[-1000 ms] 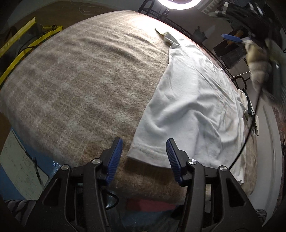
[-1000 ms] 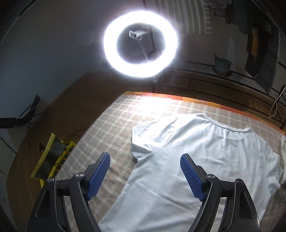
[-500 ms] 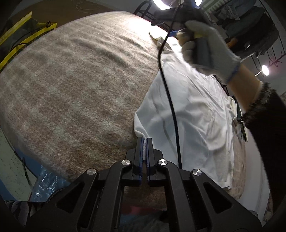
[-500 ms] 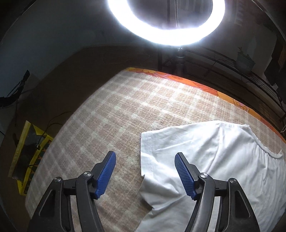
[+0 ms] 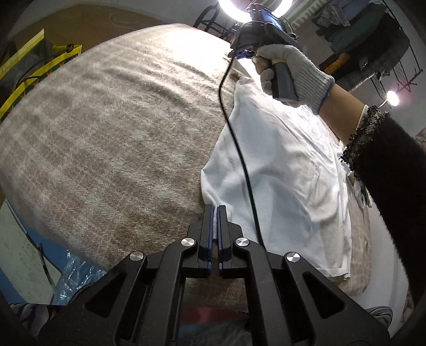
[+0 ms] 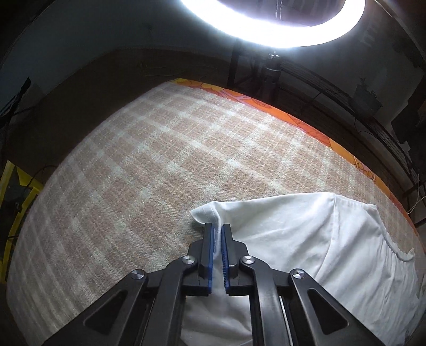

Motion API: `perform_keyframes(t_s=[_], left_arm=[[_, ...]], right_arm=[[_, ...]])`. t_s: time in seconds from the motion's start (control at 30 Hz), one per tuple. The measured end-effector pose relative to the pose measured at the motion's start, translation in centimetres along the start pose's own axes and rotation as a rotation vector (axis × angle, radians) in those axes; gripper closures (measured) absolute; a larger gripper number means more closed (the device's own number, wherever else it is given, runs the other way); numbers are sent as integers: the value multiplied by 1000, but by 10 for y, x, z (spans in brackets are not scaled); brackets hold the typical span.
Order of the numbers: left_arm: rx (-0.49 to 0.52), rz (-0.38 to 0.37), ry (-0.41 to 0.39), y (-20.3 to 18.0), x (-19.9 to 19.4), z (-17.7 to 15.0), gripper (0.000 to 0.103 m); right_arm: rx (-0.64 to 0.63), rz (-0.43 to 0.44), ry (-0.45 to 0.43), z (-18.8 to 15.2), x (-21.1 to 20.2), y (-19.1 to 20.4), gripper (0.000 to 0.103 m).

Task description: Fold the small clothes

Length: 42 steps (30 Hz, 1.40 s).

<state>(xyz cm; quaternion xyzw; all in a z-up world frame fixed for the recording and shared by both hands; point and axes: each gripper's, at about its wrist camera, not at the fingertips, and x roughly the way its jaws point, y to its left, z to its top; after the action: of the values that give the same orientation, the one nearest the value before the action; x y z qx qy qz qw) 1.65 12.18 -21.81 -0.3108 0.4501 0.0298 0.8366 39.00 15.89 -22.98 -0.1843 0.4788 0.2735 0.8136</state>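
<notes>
White cotton T-shirt (image 5: 287,170) lying spread on the checked beige blanket (image 5: 111,138) of the bed, body flat but rumpled into soft creases, lying along the blanket's right side in the left wrist view and reaching toward the near edge. Hem corner bunching up into a small peak where the left gripper (image 5: 214,213) is pinching it, blue pads pressed together with a sliver of white cloth showing between them. Sleeve (image 6: 213,213) lifting into a little tent in the right wrist view, stitched cuff edge curling over toward the open blanket, neckline seam (image 6: 399,252) curving off toward the right edge of that view. Right gripper (image 6: 218,234) clamping the sleeve fabric, jaws drawn narrow with a ridge of white cloth squeezed up between the blue pads. Seen from the left wrist camera, right gripper (image 5: 243,54) reaching down at the far end of the shirt, gripped by a grey knitted glove (image 5: 293,69) with a dark knitted sleeve (image 5: 386,165) behind it, black cable (image 5: 239,149) trailing across the shirt. Orange patterned border (image 6: 306,125) showing past the blanket's far edge, ring light (image 6: 274,24) glaring above it. Nothing resembling a basket or box showing on the bed.
</notes>
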Motion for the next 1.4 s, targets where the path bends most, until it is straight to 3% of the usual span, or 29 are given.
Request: perform_keyframes(t_s=[0.43, 0.8, 1.1, 1.33, 1.37, 1.4], left_arm=[[18, -25, -47, -1, -21, -7, 103], [167, -82, -68, -61, -28, -21, 103], [303, -138, 26, -129, 2, -45, 103], [332, -125, 104, -152, 32, -57, 103], [329, -124, 113, -151, 35, -56, 103], [327, -126, 120, -150, 36, -57, 103]], right_arm=[[105, 52, -114, 3, -49, -46, 101], [234, 106, -213, -17, -98, -130, 101], [355, 89, -228, -75, -107, -229, 101], [381, 42, -167, -96, -77, -257, 101], [381, 36, -158, -98, -73, -259, 98], [390, 29, -145, -99, -69, -262, 89]])
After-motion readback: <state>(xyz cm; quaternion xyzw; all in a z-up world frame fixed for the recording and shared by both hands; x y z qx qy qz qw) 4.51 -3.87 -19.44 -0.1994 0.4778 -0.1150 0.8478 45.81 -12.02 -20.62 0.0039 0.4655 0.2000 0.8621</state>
